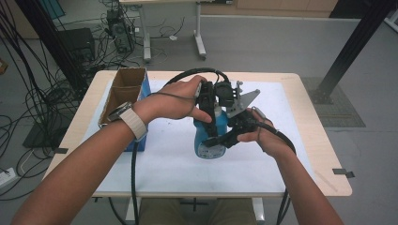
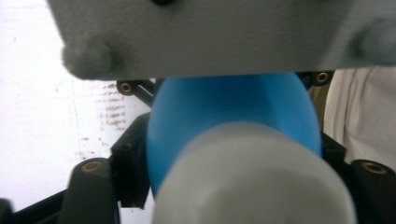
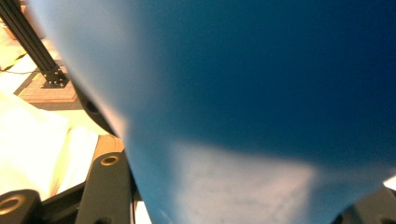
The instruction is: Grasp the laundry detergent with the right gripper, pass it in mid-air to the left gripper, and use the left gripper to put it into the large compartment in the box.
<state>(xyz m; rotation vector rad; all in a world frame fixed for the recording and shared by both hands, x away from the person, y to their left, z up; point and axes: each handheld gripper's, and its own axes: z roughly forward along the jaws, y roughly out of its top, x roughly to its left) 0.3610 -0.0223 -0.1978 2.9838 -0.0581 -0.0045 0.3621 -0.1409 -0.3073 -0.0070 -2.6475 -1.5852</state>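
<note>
A blue bottle stands upright on the white mat in the middle of the table. My right gripper comes in from the right and is shut on the bottle's body, whose blue wall looms close in the right gripper view between the black jaws. My left gripper points down over the bottle's top. In the left gripper view the white cap sits between its jaws, with the blue shoulder behind it. The pads press on the cap.
An open cardboard box with a blue side stands at the table's left edge. Cables trail from both grippers toward the front edge. Dark frame posts and tangled cables stand on the floor beyond the table.
</note>
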